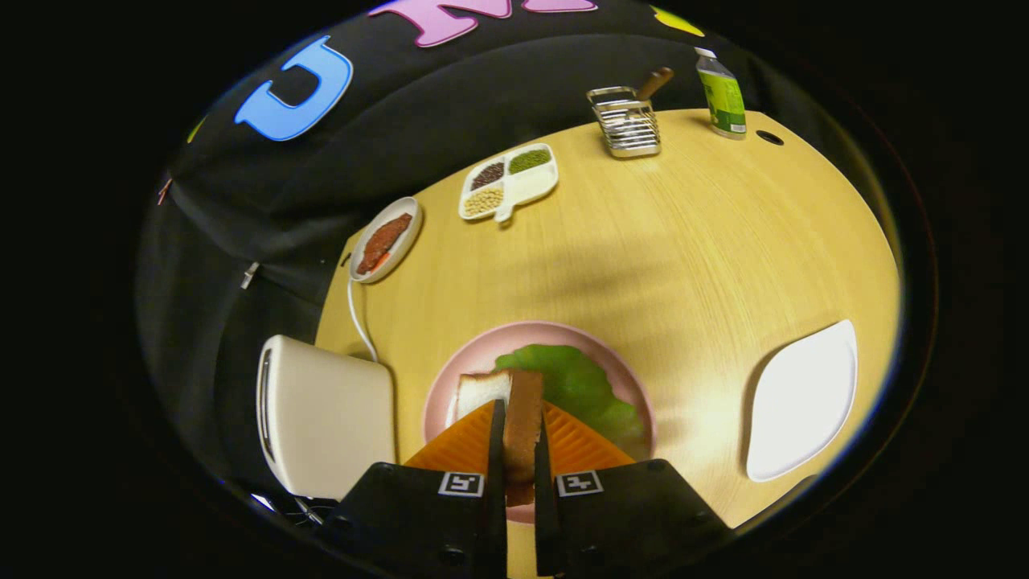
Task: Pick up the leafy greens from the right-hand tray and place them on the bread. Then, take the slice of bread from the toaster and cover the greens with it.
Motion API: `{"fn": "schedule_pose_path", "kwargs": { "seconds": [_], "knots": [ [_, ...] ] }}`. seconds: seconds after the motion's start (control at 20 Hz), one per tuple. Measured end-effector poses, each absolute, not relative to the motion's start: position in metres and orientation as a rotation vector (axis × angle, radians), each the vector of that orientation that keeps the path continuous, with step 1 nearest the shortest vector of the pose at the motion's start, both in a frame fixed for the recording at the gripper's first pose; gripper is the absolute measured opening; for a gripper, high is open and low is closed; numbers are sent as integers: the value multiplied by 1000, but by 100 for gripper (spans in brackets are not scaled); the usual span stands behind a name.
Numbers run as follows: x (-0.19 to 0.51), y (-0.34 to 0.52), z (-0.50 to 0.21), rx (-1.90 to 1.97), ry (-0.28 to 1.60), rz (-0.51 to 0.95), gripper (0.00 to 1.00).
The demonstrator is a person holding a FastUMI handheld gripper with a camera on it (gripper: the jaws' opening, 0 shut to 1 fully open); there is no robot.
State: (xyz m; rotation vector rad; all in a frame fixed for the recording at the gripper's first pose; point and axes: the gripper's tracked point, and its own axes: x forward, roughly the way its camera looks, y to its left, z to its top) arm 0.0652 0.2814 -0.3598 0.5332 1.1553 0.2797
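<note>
1. Your gripper (pixel 518 438) is nearly closed, both fingers pressing the flat sides of a slice of bread (pixel 522 422) held on edge between them, crust toward the camera.
2. Directly under that slice is the pink plate (pixel 555 334); the leafy greens (pixel 583 386) lie on it, spreading toward 1 o'clock from your fingertips.
3. A second, white bread slice (pixel 482 392) lies on the plate at 11 o'clock, touching the greens.
4. The toaster (pixel 325 418) stands just beside the plate at 9 o'clock, its cord running away over the table (pixel 683 241).
5. An empty white tray (pixel 800 402) sits at 3 o'clock, apart from the plate.
6. Far off, from 10 to 1 o'clock: a small dish of reddish food (pixel 386 240), a divided dish of beans (pixel 508 181), a wire rack (pixel 627 122), a bottle (pixel 722 95).
</note>
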Motion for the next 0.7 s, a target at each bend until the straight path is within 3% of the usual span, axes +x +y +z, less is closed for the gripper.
{"fn": "schedule_pose_path", "kwargs": {
  "seconds": [0.15,0.4,0.7],
  "knots": [
    [63,278,-377,528,1157,241,28],
    [63,266,-388,410,1131,233,67],
    [69,262,-379,166,1041,282,79]
  ]
}}
